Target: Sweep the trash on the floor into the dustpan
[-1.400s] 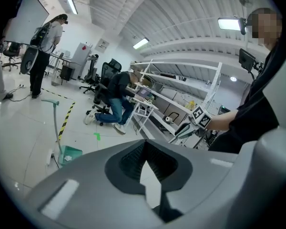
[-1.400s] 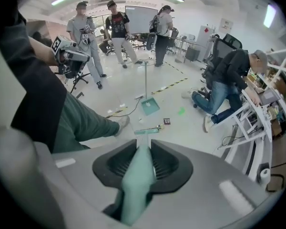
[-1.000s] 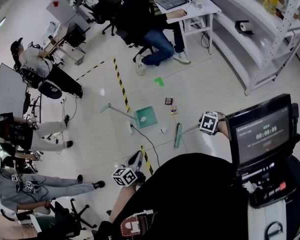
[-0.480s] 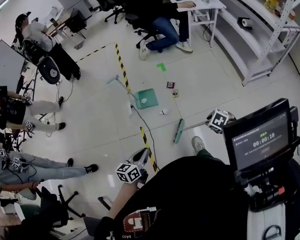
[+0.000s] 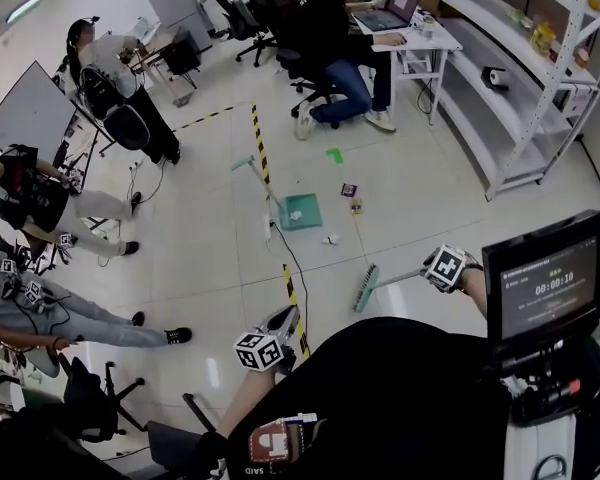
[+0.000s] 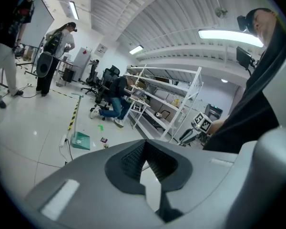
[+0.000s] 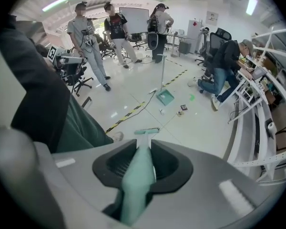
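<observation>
A green dustpan [image 5: 300,211] lies on the pale floor, its long handle [image 5: 248,166] reaching up-left. Small trash pieces sit to its right: a white scrap [image 5: 331,238] and two dark bits [image 5: 348,190]. The green broom head [image 5: 365,288] rests on the floor below the trash. Its handle runs right into my right gripper [image 5: 427,271], which is shut on it. In the right gripper view the handle [image 7: 137,175] fills the jaws and the dustpan [image 7: 165,97] lies far ahead. My left gripper [image 5: 285,318] hangs low by my body, shut and holding nothing; its view shows the dustpan [image 6: 81,140] far off.
A yellow-black tape line [image 5: 261,148] and a cable with a power strip [image 5: 268,230] run past the dustpan. A seated person [image 5: 330,38] works at a desk behind it, metal shelving [image 5: 520,98] lines the right, and several people and chairs [image 5: 110,118] stand left. A timer screen [image 5: 550,288] is at my right.
The broom head has drawn back from the trash and dustpan toward me, still in the right gripper. The head view has pulled back and shows more of the room. The left gripper has barely moved.
</observation>
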Demonstrator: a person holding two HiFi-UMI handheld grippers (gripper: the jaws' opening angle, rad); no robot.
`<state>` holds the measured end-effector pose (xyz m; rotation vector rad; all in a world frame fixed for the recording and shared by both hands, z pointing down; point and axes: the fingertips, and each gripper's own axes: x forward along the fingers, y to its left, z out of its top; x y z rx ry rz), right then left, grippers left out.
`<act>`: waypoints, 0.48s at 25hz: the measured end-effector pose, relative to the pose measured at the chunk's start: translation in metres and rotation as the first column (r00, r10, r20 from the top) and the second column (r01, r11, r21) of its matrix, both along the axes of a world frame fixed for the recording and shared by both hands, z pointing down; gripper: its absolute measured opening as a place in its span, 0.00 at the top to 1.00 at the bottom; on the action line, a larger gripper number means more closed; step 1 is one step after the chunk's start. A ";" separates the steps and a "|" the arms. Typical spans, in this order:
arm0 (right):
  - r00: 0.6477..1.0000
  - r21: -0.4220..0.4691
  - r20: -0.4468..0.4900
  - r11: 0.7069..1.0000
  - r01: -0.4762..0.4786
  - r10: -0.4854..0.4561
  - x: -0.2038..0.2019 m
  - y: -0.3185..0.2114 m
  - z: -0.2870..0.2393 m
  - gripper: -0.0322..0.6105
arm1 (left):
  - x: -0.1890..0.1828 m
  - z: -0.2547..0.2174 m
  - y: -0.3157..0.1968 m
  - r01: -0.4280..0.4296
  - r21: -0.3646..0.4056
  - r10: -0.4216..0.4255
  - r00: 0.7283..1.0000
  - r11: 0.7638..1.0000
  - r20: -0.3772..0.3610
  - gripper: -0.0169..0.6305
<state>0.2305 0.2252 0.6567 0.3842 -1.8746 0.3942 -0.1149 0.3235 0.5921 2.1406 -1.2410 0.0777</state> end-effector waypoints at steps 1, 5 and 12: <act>1.000 -0.007 0.017 1.000 -0.004 0.004 0.010 0.008 -0.001 0.81 | 0.011 -0.005 0.003 0.025 0.004 -0.025 1.000 1.000 -0.007 0.97; 0.999 0.012 0.016 0.999 -0.040 0.039 0.048 0.013 -0.003 0.81 | 0.044 -0.005 0.011 0.059 0.000 -0.059 0.998 0.998 -0.025 0.97; 0.990 -0.002 0.046 0.991 -0.132 0.132 0.084 0.013 0.005 0.81 | 0.073 -0.002 0.007 0.045 0.011 -0.045 0.999 0.999 -0.022 0.97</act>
